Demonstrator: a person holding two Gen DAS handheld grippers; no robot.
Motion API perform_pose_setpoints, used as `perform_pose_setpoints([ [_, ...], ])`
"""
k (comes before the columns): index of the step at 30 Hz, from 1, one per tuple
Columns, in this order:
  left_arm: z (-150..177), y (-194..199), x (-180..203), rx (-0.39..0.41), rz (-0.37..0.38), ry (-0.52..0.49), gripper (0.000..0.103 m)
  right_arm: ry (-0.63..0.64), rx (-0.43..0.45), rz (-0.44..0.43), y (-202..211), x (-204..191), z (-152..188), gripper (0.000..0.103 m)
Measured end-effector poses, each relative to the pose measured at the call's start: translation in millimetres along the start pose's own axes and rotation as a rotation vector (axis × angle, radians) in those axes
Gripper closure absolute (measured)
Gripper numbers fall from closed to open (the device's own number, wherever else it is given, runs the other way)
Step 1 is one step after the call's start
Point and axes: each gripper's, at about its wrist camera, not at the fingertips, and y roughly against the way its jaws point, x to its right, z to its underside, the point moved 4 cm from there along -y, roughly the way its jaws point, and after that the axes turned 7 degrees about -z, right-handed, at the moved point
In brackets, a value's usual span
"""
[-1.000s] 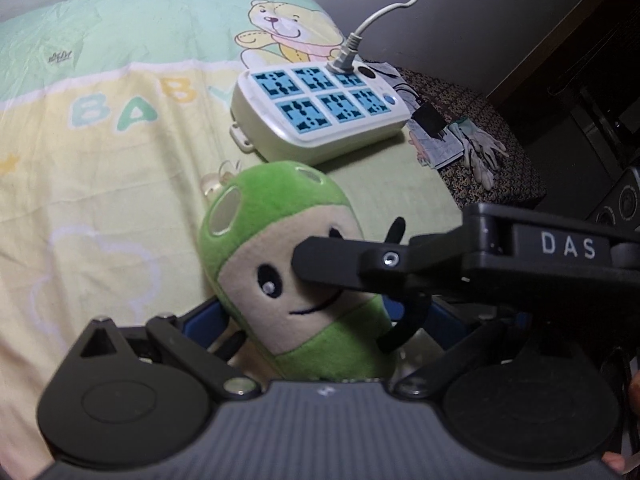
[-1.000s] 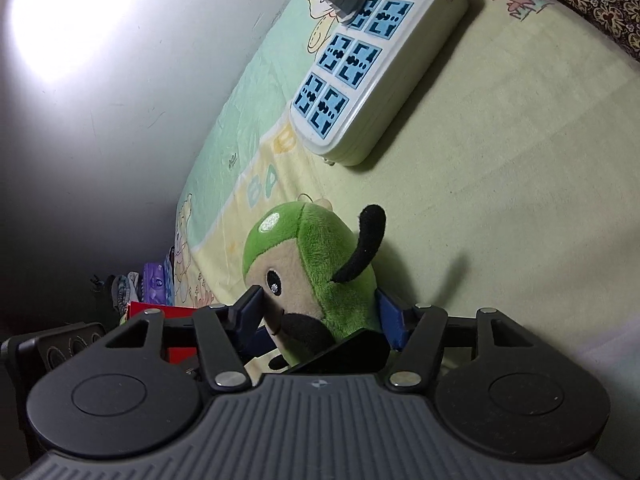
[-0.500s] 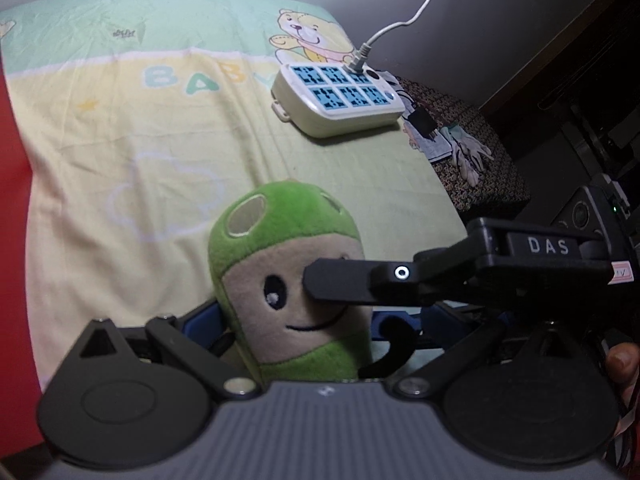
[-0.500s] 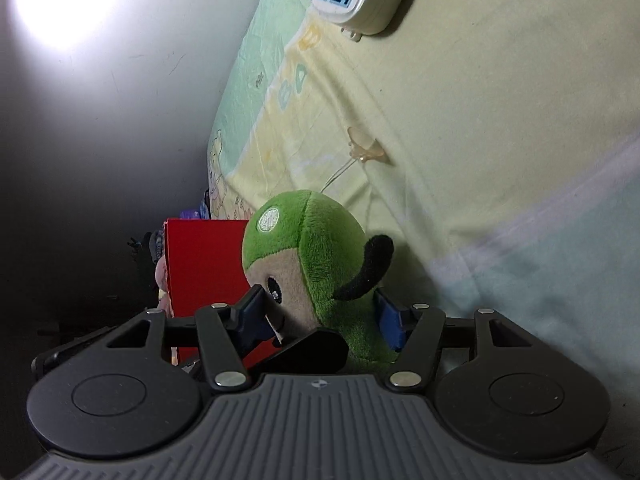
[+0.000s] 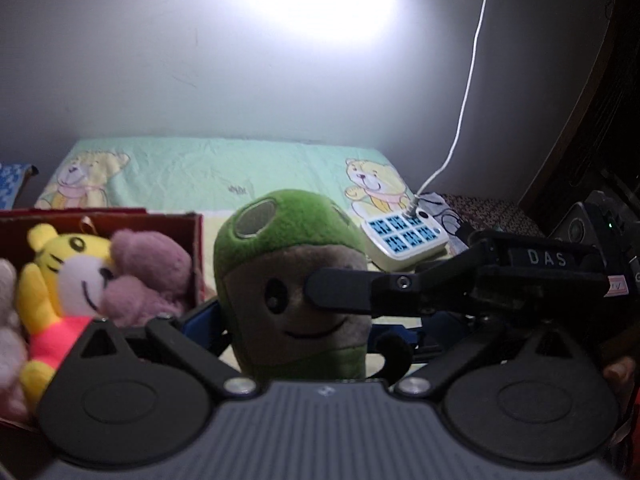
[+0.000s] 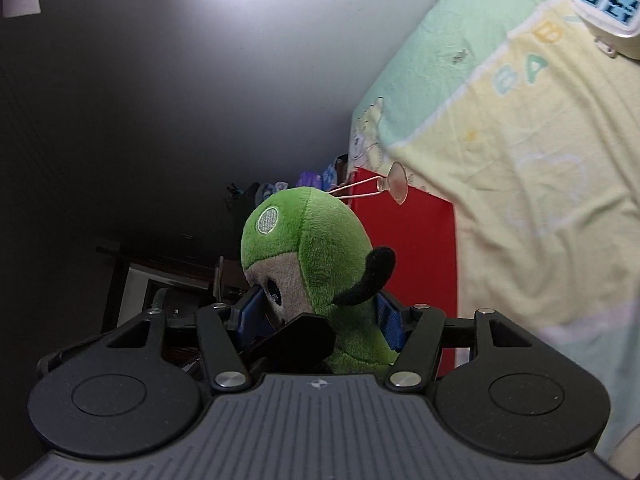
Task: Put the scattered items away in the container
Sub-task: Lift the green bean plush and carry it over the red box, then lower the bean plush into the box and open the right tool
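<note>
Squeezing the soft, light green plush toy (image 6: 308,248) low on its body, my left tool (image 5: 298,332) and right tool (image 6: 320,316) both pinch it firmly; it squashes easily.

Dim room, blown-out glare on wall (image 5: 120,60), fisheye-warped edges, slight blur.

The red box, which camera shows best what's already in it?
The left wrist view. It looks into the open red box and shows a yellow tiger plush and a pink plush inside. The right wrist view shows only the box's plain red outer wall behind the green plush.
</note>
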Motion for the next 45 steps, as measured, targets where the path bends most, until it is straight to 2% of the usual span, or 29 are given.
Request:
perform_pose_setpoints([
  [6, -20.2, 38.9, -70.8, 0.103, -0.046, 0.002, 0.002, 0.101, -0.001, -0.036, -67.4, -51.2, 12.0, 0.040],
  [10, -28.2, 51.2, -128.2, 0.101, -0.052, 0.000, 0.001, 0.115, 0.011, -0.035, -124.7, -67.9, 23.5, 0.040],
  [17, -21.2, 35.0, -215.3, 0.007, -0.023, 0.029, 0.001, 0.070, 0.051, 0.053, -203.2, -66.9, 44.0, 0.040],
  [20, -14.8, 13.0, -241.0, -0.073, 0.001, 0.061, 0.001, 0.110, 0.098, 0.170, -217.3, -64.8, 49.9, 0.040],
  [23, -7.9, 0.3, -252.9, -0.108, 0.015, 0.051, 0.001, 0.222, 0.141, 0.306, -218.0, -70.9, 57.0, 0.050],
  [24, -6.4, 1.0, -256.2, -0.113, 0.011, 0.047, 0.001, 0.247, 0.155, 0.324, -216.2, -72.5, 58.3, 0.050],
  [27, -7.3, 9.8, -266.5, -0.090, 0.023, 0.044, 0.001, 0.277, 0.201, 0.343, -209.6, -75.4, 58.1, 0.052],
  [32, -19.5, 44.4, -276.6, 0.008, 0.059, 0.025, 0.001, 0.295, 0.278, 0.349, -208.0, -77.6, 54.8, 0.059],
  [35, -25.6, 42.0, -282.0, 0.015, 0.061, 0.031, 0.001, 0.320, 0.300, 0.342, -212.1, -86.1, 45.9, 0.061],
  [36, -26.3, 37.6, -285.4, 0.008, 0.057, 0.044, 0.001, 0.333, 0.306, 0.337, -226.6, -86.3, 41.0, 0.062],
  [39, -25.0, 23.3, -292.5, -0.022, 0.045, 0.067, 0.001, 0.367, 0.302, 0.368, -241.9, -86.2, 32.3, 0.064],
  [41, -22.0, 16.5, -295.1, -0.044, 0.018, 0.055, 0.001, 0.342, 0.271, 0.373, -250.8, -78.3, 29.6, 0.065],
  [45, -16.6, 16.8, -296.8, -0.053, 0.038, 0.045, 0.001, 0.326, 0.224, 0.413, -260.0, -67.0, 35.3, 0.065],
])
